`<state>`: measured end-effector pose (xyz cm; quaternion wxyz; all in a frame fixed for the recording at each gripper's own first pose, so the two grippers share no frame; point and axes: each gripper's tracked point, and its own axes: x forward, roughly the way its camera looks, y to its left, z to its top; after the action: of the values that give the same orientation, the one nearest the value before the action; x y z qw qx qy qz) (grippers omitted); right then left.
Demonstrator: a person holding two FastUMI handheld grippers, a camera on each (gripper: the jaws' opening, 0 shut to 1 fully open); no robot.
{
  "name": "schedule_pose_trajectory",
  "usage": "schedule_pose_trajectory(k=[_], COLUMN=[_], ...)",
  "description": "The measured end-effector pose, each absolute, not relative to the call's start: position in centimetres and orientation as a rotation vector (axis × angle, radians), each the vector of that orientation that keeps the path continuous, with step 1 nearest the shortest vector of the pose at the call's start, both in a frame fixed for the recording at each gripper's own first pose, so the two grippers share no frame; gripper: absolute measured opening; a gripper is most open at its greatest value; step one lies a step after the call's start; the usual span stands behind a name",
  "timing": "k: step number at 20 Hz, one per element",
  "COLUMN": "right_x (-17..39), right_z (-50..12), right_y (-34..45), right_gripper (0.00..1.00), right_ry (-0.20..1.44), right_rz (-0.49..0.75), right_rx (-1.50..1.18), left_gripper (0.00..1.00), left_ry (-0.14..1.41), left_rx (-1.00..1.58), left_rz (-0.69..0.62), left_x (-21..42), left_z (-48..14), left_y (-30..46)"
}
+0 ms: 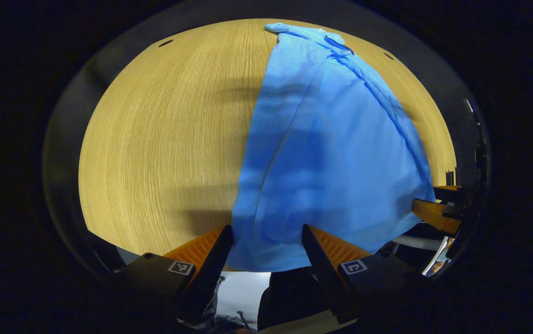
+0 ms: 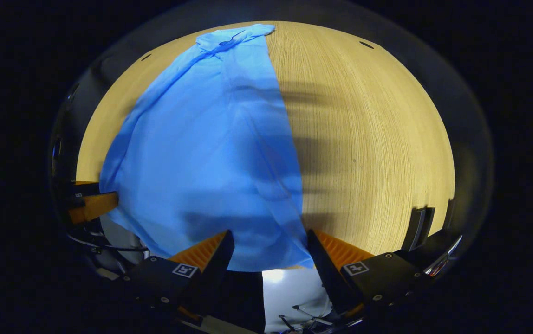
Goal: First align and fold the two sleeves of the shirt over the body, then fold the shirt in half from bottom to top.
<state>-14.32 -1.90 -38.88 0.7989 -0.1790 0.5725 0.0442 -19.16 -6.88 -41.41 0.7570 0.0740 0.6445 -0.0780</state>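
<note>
The left gripper has its 2 fingers spread wide apart. The right gripper has its 2 fingers wide apart too. Both point forward, side by side.

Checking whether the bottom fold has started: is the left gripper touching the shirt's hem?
Cannot tell. In the left gripper view the left gripper stands open, with the shirt's hem between its fingers, but contact isn't plain.

No readable words, brands or numbers are showing anywhere; the only signs are small square black-and-white coded markers, sitting on the black housings behind the fingers of the left gripper and of the right gripper, and their patterns are carrying no legible text
</note>
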Motion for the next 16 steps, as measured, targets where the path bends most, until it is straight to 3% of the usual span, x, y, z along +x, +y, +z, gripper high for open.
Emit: schedule_pose_trajectory(k=[4,6,7,8,9,10,11,13,14,15,16], right_x=[-14.3,-14.3,-14.3,-14.4,-14.4,-14.3,-14.3,-14.3,-14.2,-14.3,-14.2], right_z=[-38.9,-39.0,-39.0,-39.1,-39.1,-39.2,-39.3,-39.2,-39.2,-39.2,-39.3], right_y=[-1.8,-1.5,-1.4,-1.1,-0.8,-0.3,0.2,0.4,0.5,0.5,0.6], right_gripper=[0.98,0.93,0.80,0.74,0.53,0.41,0.26,0.06,0.04,0.04,0.03], right_ry=[1.246,1.241,1.237,1.238,1.239,1.238,1.238,1.238,1.239,1.245,1.249], right_rz=[0.087,0.085,0.080,0.079,0.081,0.090,0.097,0.105,0.107,0.108,0.114], right_rx=[-0.380,-0.373,-0.364,-0.353,-0.344,-0.323,-0.295,-0.287,-0.284,-0.284,-0.286], left_gripper=[0.98,0.86,0.75,0.69,0.56,0.48,0.24,0.15,0.15,0.06,0.05], left_ry=[1.421,1.406,1.400,1.399,1.400,1.398,1.399,1.384,1.358,1.373,1.373], left_rx=[0.205,0.190,0.187,0.190,0.198,0.192,0.188,0.161,0.126,0.113,0.098], left_rz=[-0.152,-0.138,-0.138,-0.142,-0.154,-0.157,-0.162,-0.184,-0.188,-0.201,-0.210], left_x=[-19.3,-19.3,-19.1,-19.1,-19.3,-19.2,-19.2,-19.0,-18.4,-19.1,-18.9], left_z=[-41.5,-41.6,-41.6,-41.6,-41.7,-41.6,-41.6,-41.6,-41.4,-41.5,-41.6], left_y=[-7.3,-7.3,-7.4,-7.4,-7.6,-7.6,-7.6,-7.7,-8.0,-7.9,-7.9])
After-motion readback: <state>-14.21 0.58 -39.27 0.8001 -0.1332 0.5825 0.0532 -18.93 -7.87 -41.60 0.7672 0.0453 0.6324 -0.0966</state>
